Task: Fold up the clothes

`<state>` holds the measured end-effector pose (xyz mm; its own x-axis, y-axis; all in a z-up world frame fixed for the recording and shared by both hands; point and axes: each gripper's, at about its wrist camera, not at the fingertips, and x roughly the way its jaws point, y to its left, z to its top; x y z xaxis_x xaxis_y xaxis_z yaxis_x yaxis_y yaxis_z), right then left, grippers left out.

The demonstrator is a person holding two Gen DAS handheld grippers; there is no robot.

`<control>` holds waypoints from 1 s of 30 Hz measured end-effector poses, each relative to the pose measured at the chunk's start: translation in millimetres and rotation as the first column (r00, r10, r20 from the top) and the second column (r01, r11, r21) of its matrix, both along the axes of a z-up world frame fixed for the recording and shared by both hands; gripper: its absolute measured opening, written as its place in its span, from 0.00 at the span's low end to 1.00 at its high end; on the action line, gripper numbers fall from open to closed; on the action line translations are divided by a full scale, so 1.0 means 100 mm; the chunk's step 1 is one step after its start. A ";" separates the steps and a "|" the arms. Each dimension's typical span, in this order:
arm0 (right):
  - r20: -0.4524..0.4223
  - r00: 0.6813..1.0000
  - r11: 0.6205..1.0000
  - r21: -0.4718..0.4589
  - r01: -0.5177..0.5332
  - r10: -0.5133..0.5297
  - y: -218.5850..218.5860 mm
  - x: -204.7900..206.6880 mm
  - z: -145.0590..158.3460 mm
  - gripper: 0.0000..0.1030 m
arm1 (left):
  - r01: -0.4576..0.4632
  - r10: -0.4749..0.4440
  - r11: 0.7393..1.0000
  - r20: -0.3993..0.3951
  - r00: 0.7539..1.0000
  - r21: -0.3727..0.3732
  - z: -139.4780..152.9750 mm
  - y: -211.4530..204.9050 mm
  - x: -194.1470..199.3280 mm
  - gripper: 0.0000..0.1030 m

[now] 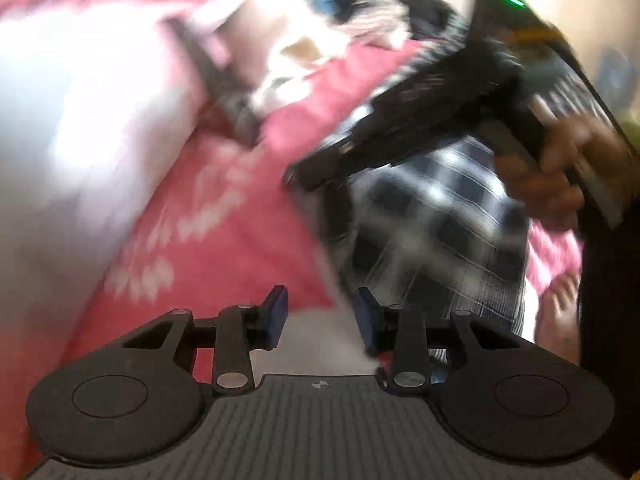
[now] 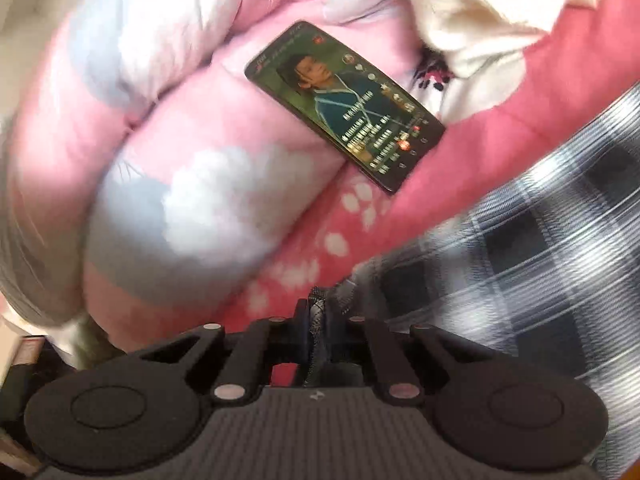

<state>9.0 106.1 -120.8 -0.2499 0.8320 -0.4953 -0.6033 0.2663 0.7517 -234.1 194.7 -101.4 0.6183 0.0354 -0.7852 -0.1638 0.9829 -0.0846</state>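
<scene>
Plaid garment pinched at its edge on a crowded pink bed

Bedding surrounds everything: a rolled pink quilt with pale blue and white cloud patches (image 2: 192, 160) lies bunched across the upper left of the right wrist view, and a deeper pink sheet with white flower prints (image 2: 304, 248) runs under it. A phone (image 2: 344, 106) with a lit screen lies flat on the quilt, slanting from upper left to lower right, just beside the fold where quilt meets sheet. Cream and white cloth (image 2: 480, 20) is piled beyond it.

The black-and-white plaid garment (image 2: 520, 240) spreads over the sheet on the right, its visible edge running diagonally toward the upper right. The right gripper (image 2: 318, 308) has its fingers drawn close together on a corner of that plaid edge.

In the blurred left wrist view, the left gripper (image 1: 322, 312) hovers with fingers moderately apart and nothing pressed between them. Ahead, the other gripper and the hand (image 1: 548, 176) holding it cross over the plaid cloth.

No containers are visible.
</scene>
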 end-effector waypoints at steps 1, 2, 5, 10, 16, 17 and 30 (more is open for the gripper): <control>-0.007 1.000 1.000 0.011 -0.006 0.006 0.03 -0.02 0.00 0.07 | -0.031 0.031 0.999 -0.009 0.999 -0.031 -0.01 0.05 -0.04 0.35; -0.014 1.000 1.000 0.023 -0.015 0.015 0.09 -0.05 0.01 0.08 | -0.053 0.052 0.997 -0.014 0.999 -0.053 -0.02 0.08 -0.06 0.35; 0.005 0.999 0.999 0.009 -0.037 0.037 0.29 -0.18 -0.02 0.11 | -0.084 0.083 0.992 -0.014 0.996 -0.089 -0.03 0.11 -0.09 0.35; -0.051 0.999 1.000 -0.021 -0.011 0.010 0.51 -0.24 -0.18 0.25 | -0.114 0.114 0.987 -0.011 0.993 -0.110 -0.02 0.17 -0.13 0.35; -0.208 0.969 0.981 0.108 0.159 -0.134 0.06 0.07 -0.07 0.46 | -0.242 0.245 0.952 -0.008 0.970 -0.187 0.00 0.37 -0.10 0.35; -0.214 0.960 0.971 0.118 0.208 -0.179 -0.09 0.16 -0.02 0.46 | -0.268 0.272 0.942 -0.008 0.962 -0.202 0.00 0.41 -0.08 0.35; 0.434 0.898 0.973 -0.170 0.156 -0.068 -0.20 -0.42 0.14 0.24 | -0.389 0.406 0.902 0.066 0.911 -0.186 0.15 0.46 0.42 0.35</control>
